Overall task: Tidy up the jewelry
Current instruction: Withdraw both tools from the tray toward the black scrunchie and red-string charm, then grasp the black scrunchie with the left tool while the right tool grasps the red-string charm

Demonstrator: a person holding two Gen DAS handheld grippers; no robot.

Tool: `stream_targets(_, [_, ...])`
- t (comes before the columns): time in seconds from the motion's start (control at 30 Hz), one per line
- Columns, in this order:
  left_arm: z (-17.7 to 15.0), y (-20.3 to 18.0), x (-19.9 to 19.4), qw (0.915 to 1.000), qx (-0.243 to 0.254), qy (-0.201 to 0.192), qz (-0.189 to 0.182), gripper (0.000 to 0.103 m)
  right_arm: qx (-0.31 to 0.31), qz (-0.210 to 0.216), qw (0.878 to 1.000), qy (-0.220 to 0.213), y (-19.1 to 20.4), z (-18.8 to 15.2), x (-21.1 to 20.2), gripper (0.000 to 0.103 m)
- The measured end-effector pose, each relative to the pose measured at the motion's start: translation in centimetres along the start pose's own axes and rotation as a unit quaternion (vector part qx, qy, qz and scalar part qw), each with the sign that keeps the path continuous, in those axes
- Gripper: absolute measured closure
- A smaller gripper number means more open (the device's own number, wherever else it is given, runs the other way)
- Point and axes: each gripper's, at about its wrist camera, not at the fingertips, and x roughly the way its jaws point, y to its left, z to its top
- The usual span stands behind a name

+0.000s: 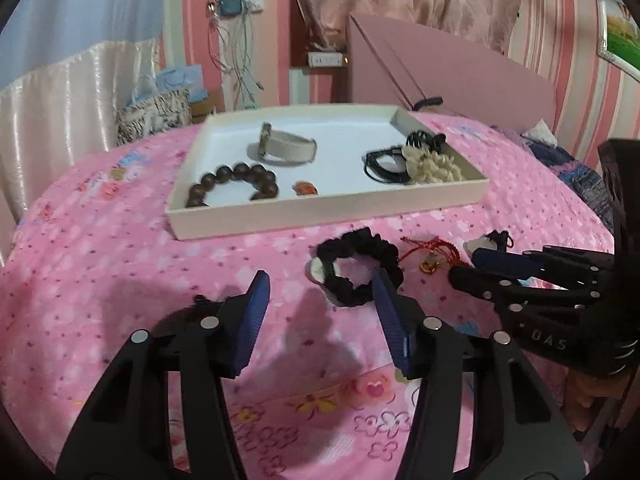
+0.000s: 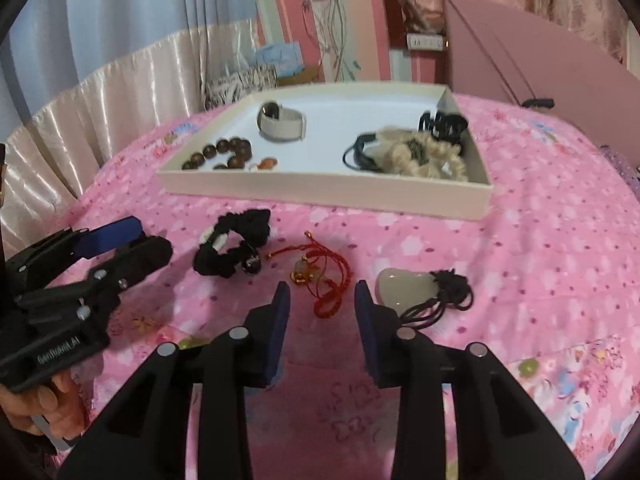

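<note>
Landmark: I take the white tray [image 1: 320, 222] on the pink floral cloth [image 1: 100, 264] as my reference.
Left gripper [image 1: 320, 284]: I see its jaws partly apart and empty, in front of the tray, one finger just beside the black scrunchie [image 1: 360, 268].
Right gripper [image 2: 322, 296]: its jaws stand narrower, nothing clamped, with the red cord charm [image 2: 320, 276] just ahead of the gap.
Pale pendant [image 2: 396, 288]: in front of the tray, beside my right finger.
In the tray: wooden bead bracelet [image 1: 236, 184], watch [image 1: 284, 148], cream scrunchie [image 1: 432, 164].
</note>
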Motion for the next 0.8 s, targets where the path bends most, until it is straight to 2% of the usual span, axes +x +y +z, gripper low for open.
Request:
stream_targets(0.07, [0.1, -0.1, 0.7, 0.9999, -0.002, 0.008, -0.006, 0.05, 0.0, -0.002, 1.0, 0.011, -0.1, 0.2, 0.6, 0.071])
stream_targets(0.13, [0.2, -0.4, 1.2, 0.9999, 0.001, 0.014, -0.006, 0.05, -0.004, -0.016, 1.0, 0.024, -0.2, 0.3, 1.3, 0.076])
stream_targets(0.17, [0.3, -0.5, 1.5, 0.9998, 0.0, 0.017, -0.007, 0.05, -0.005, -0.018, 1.0, 0.024, -0.2, 0.4, 1.3, 0.083])
stream_targets(0.27, [0.6, -0.6, 2.1, 0.9996, -0.005, 0.025, -0.01, 0.05, -0.004, -0.022, 0.999, 0.024, -0.5, 0.5, 1.3, 0.097])
stream_targets(0.5, [1.2, -1.0, 2.8, 0.999, -0.01, 0.041, -0.018, 0.051, 0.007, -0.015, 1.0, 0.012, -0.9, 0.8, 0.3, 0.097])
stream_targets(0.63, [1.3, -1.4, 3.8, 0.9981, -0.006, 0.054, -0.028, 0.068, 0.01, -0.012, 1.0, -0.013, -1.1, 1.7, -1.4, 0.097])
stream_targets(0.77, [1.4, -1.8, 4.6, 0.9979, 0.0, 0.058, -0.027, 0.075, 0.016, -0.013, 0.999, -0.037, -1.9, 2.8, -3.1, 0.097])
stream_targets(0.8, [1.5, -1.9, 4.7, 0.998, 0.0, 0.058, -0.027, 0.081, 0.018, -0.013, 0.999, -0.04, -2.1, 3.1, -3.4, 0.097])
